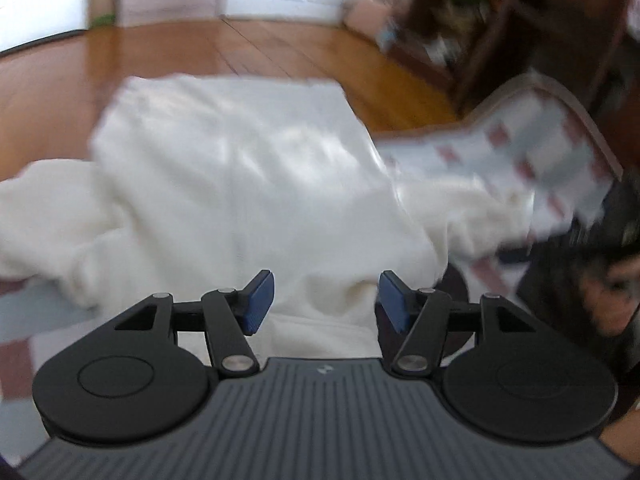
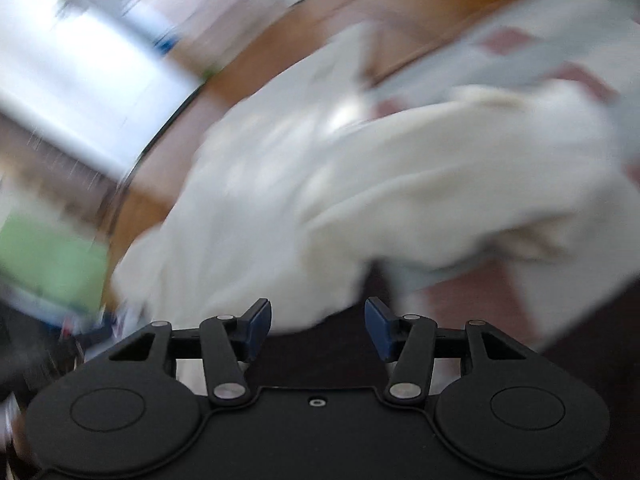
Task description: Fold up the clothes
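From where I sit, the main risk is the white garment (image 1: 240, 184) losing the shape it has. It lies spread but rumpled on a checked red-and-grey cloth (image 1: 532, 152), with what looks like a sleeve (image 1: 44, 216) trailing off to the left and another bunch of fabric (image 1: 472, 208) heaped on the right side. Both views are heavily smeared with motion, so if I close on the cloth at this pace I could pinch two layers at once, or catch the checked cloth under it, and drag the whole thing askew (the far hem (image 1: 224, 80) already reaches towards the wooden floor (image 1: 280, 48)). A loose sleeve left out would also spoil any fold I make next.

Now the tools, left first. My left gripper (image 1: 326, 300) stands about half open, its blue pads (image 1: 258, 300) apart with only the near edge of the garment showing behind the gap; I judge nothing is pinched, though whether the tips brush the fabric I cannot tell. My right gripper (image 2: 318, 326) is likewise about half open and empty: a dark surface shows between its pads (image 2: 378, 328), and the garment's near edge (image 2: 304, 304) lies just beyond the tips. Whose dark shape sits at the left view's right edge is too blurred to say.
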Demonstrator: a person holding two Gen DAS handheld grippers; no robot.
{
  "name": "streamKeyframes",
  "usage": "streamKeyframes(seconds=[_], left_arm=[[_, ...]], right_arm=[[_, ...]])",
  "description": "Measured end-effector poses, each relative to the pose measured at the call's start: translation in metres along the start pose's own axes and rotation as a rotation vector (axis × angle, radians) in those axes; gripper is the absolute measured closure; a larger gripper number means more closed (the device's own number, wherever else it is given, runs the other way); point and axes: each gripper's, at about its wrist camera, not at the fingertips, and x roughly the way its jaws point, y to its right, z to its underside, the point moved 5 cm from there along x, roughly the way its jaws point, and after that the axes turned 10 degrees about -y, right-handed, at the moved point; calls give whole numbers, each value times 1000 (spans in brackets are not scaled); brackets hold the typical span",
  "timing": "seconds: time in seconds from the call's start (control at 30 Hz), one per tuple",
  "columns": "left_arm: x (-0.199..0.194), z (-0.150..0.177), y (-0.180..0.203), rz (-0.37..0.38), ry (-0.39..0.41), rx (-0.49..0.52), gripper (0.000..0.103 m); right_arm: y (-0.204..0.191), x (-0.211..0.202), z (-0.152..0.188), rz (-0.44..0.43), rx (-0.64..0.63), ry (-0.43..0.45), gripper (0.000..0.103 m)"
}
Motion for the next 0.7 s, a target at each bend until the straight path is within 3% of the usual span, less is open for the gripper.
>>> streamKeyframes(seconds=[0.13,0.23,0.4,0.57,0.63,0.7], left_arm=[[65,-11,24,39,-105,93,45],[96,-18,42,27,-147,183,45],[121,-21,52,-13,-162,330,43],[133,-28,49,34,-196,337,36],[138,-30,54,31,-209,369,34],[142,-29,62,37,-208,442,26]], right_arm=[[32,-11,-6,30,150,80,44],[49,-18,-8,57,227,123,43],[69,-33,-17,110,300,175,38],[84,-48,-34,174,343,243,32],[89,-52,-51,234,356,245,32],[93,-53,-70,330,358,212,31]])
